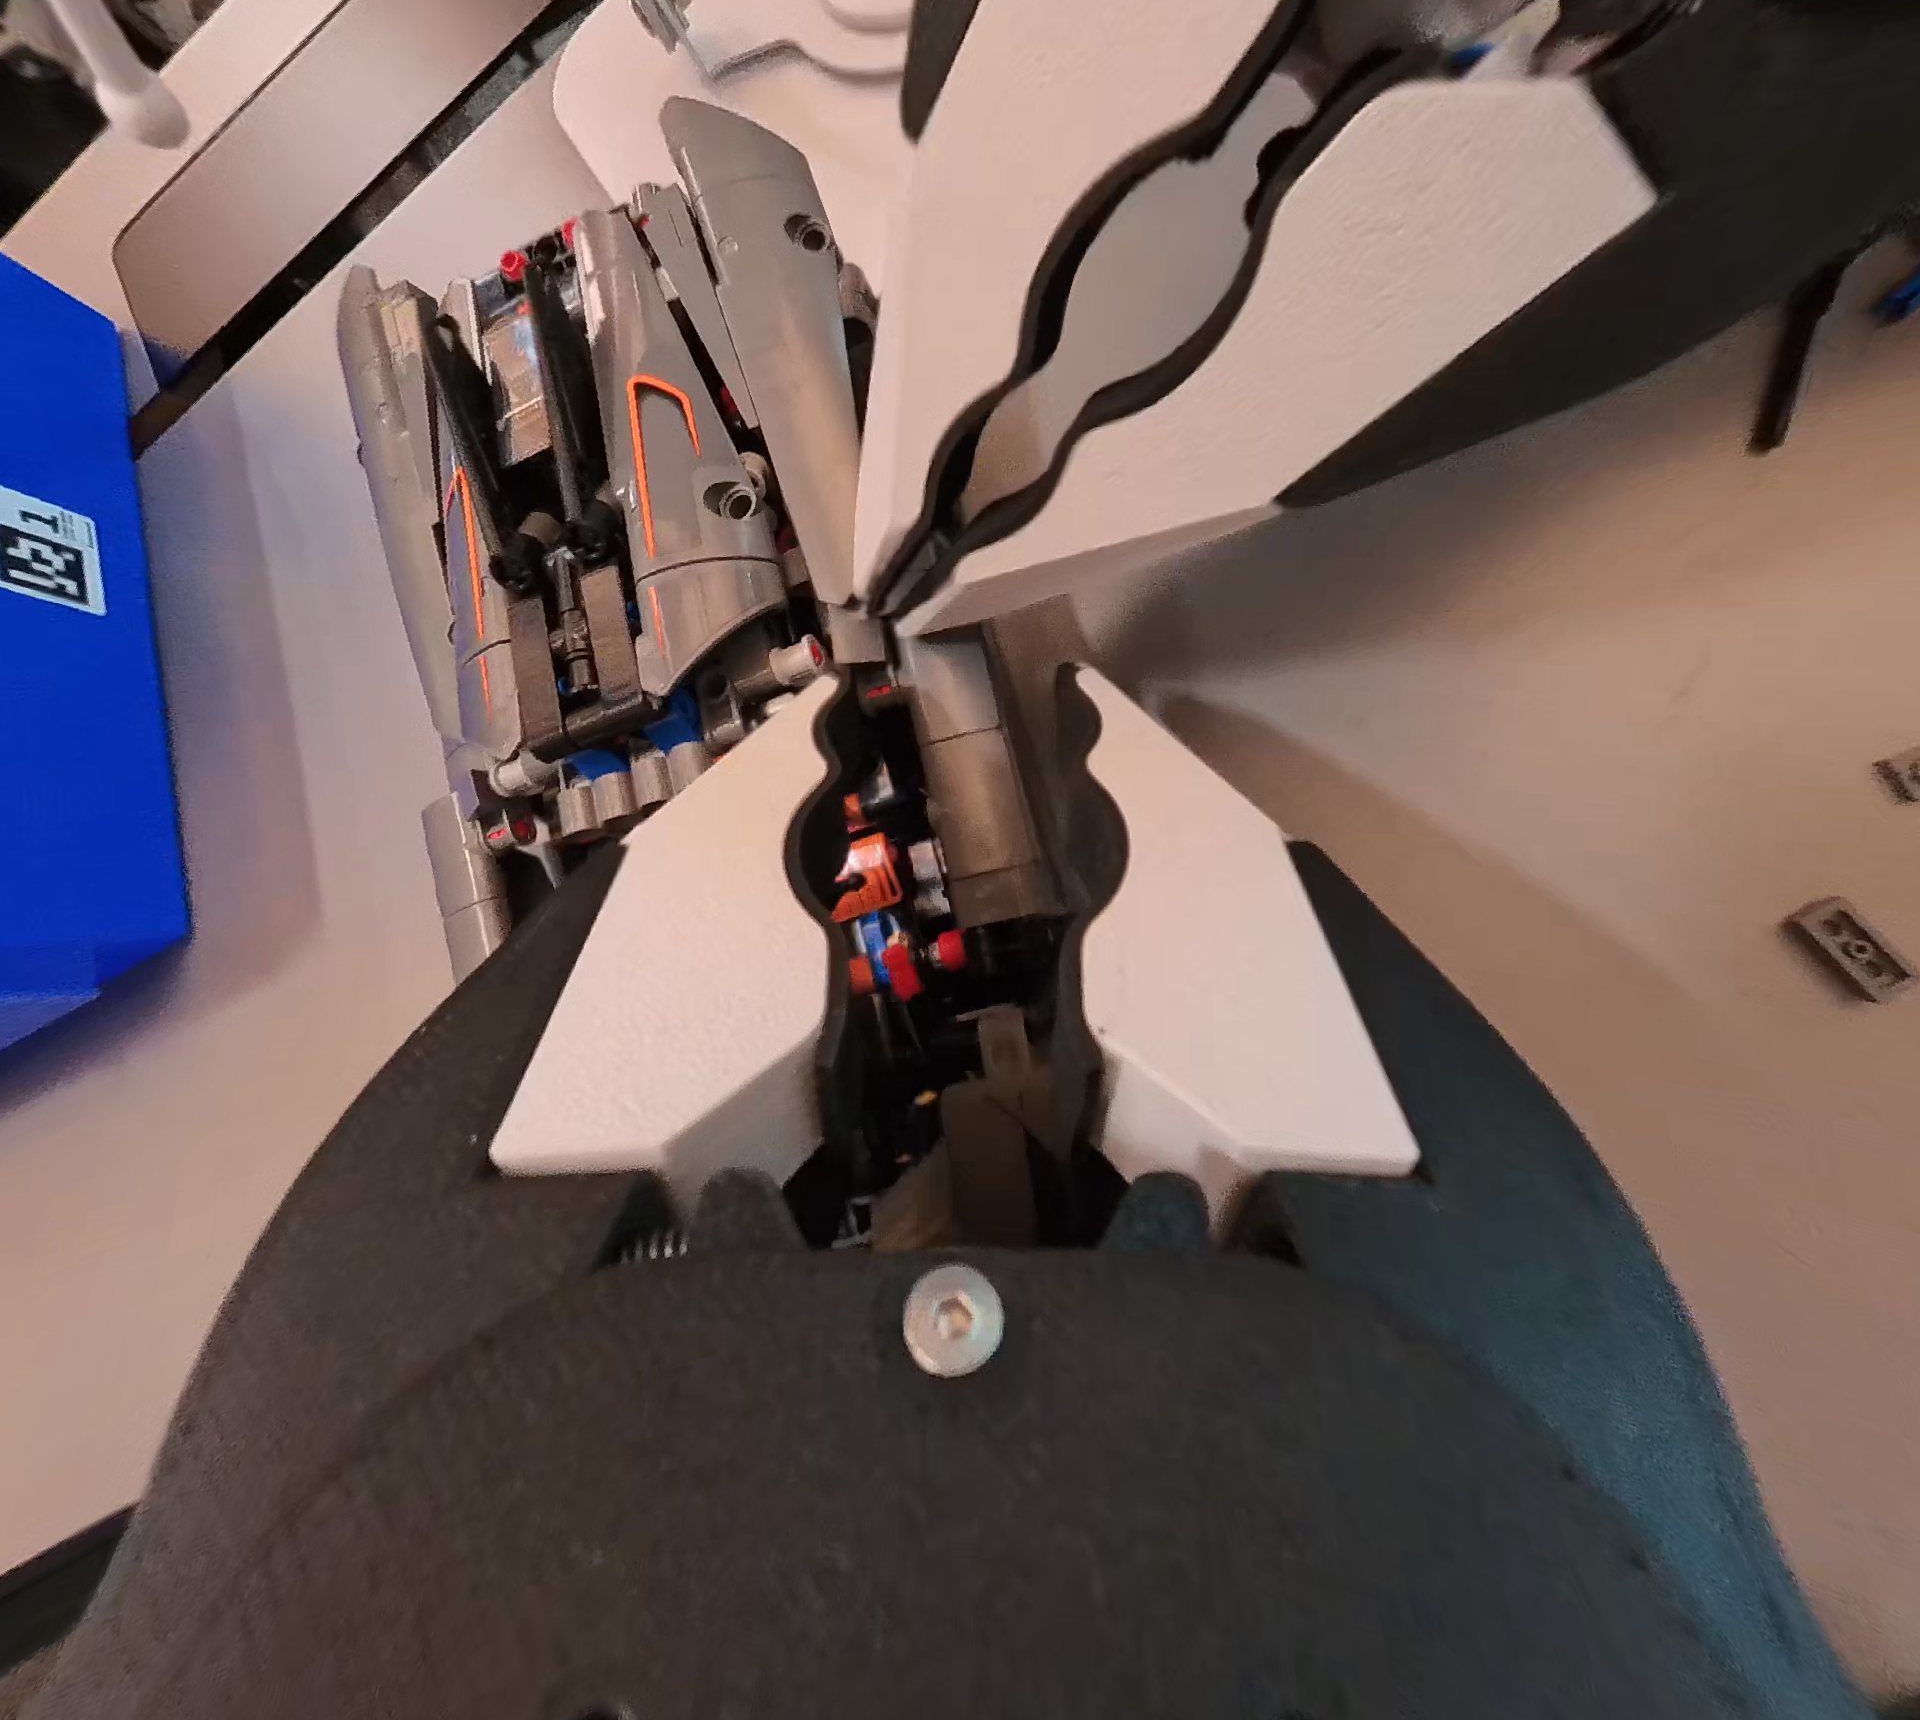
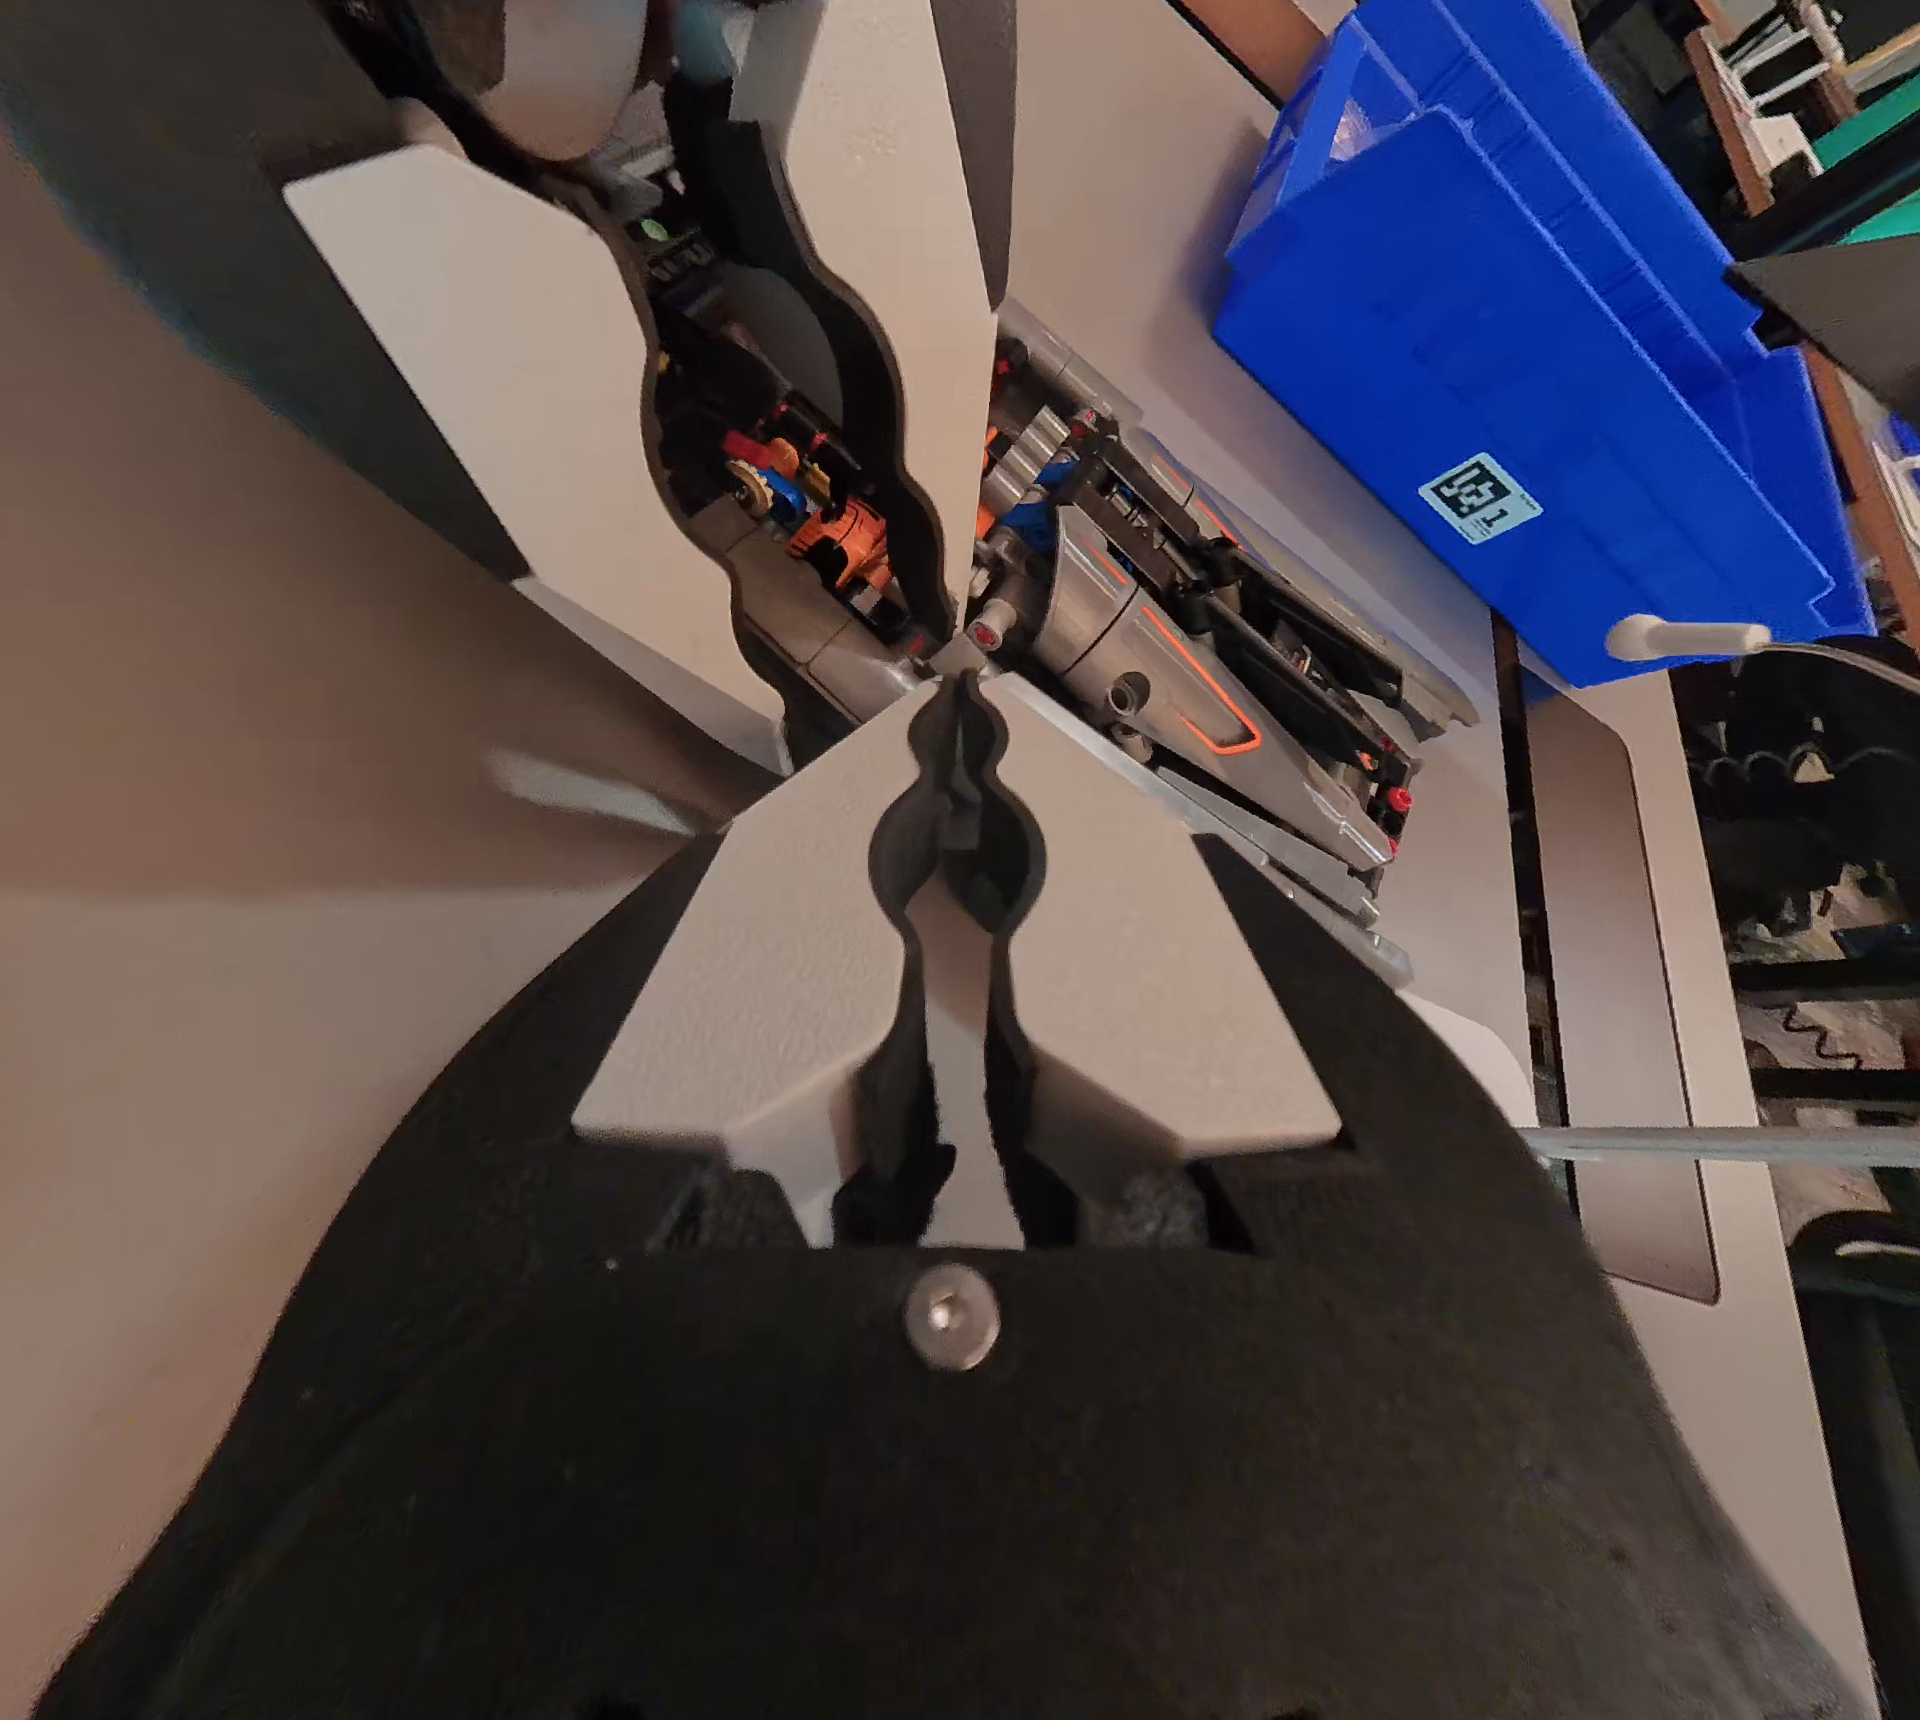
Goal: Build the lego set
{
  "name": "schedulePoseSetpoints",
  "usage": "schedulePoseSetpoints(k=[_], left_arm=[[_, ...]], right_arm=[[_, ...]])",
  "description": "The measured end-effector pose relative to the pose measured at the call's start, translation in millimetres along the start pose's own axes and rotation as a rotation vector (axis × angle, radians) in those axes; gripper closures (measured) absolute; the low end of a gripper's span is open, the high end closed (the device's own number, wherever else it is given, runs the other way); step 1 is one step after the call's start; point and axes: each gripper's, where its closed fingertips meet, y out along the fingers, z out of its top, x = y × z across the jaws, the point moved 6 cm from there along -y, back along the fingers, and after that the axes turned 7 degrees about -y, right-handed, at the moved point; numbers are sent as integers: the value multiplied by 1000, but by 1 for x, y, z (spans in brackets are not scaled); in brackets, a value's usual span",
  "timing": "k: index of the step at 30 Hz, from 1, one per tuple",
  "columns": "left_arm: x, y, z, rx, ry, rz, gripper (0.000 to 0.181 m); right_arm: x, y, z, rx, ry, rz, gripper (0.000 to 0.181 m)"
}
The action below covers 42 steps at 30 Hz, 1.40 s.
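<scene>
Left wrist view: lego model (image 1: 623, 507) is being steadied for fitting.
Left gripper (image 1: 883, 683) is being clamped around it; right gripper (image 2: 961, 683), closed on a small grey piece (image 2: 961, 654), is being pressed against the model.

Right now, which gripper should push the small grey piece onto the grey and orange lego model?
Probably right: the right gripper pinches the small grey piece against the lego model; the left gripper clamps its body.

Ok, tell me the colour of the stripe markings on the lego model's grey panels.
Orange, on the grey panels of the lego model; clearest in the left wrist view.
</scene>
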Motion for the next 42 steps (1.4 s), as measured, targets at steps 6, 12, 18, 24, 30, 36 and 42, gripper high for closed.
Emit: schedulePoseSetpoints(k=[6, 12, 18, 24, 30, 36, 42], left_arm=[[-1, -13, -6, -11, -9, 11, 134], [2, -14, -8, -56, 26, 83, 141], [6, -9, -9, -89, 64, 149, 155], [1, -28, -13, -28, 9, 151, 139], [-10, -60, -30, 28, -90, 99, 130], [-2, -68, -38, 5, -28, 93, 144], [8, -74, -34, 11, 37, 116, 143]], right_arm=[[19, -22, 6, 55, 43, -37, 175], [28, -29, -1, 64, 72, -62, 177], [26, -26, -7, 52, 80, -34, 175], [26, -27, -10, 55, 100, -27, 173], [28, -27, -13, 40, 97, -34, 171], [19, -22, -11, 38, 77, -4, 170], [10, -15, -10, 23, 54, 21, 171]])
